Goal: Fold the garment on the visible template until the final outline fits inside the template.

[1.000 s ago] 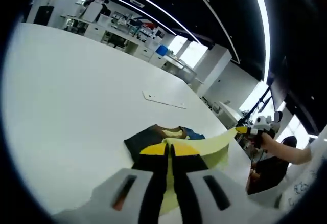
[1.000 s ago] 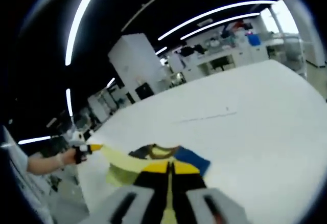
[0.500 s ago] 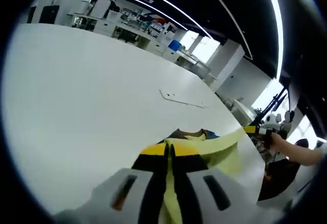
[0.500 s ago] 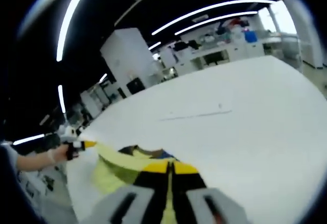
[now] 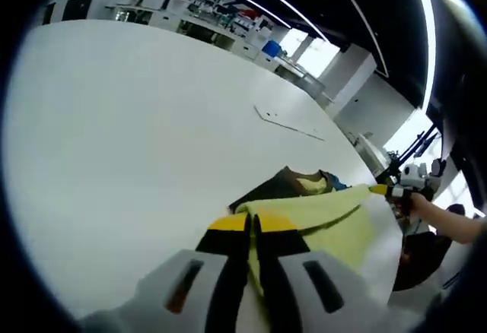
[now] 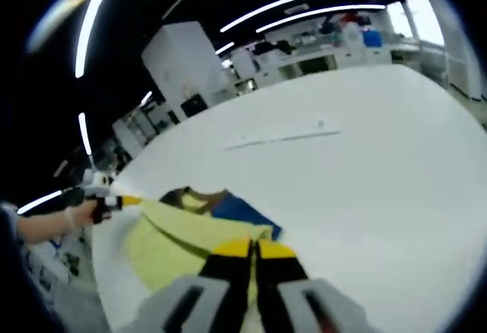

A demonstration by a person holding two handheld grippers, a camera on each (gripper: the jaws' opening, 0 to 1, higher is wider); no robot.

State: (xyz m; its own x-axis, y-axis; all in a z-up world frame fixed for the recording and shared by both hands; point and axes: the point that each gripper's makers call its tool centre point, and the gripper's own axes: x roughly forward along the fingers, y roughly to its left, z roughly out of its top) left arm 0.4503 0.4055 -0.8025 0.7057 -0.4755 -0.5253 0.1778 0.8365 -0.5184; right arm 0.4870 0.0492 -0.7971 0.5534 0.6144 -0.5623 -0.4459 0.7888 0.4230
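We are pinching the yellow garment [image 5: 319,219] in both grippers, left gripper [image 5: 253,230] and right gripper [image 6: 251,253] each closed on a corner, holding its edge taut above the white table [image 5: 137,120] for folding.

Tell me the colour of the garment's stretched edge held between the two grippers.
Pale yellow-green; the garment also has dark and blue panels near the collar. Clearest in the right gripper view.

My left gripper [image 5: 253,230] had its jaws pressed together at 6 o'clock in its own view, pinching yellow cloth. My right gripper [image 6: 252,251] was likewise clamped, and my hand [image 6: 79,214] showed at 9 o'clock.
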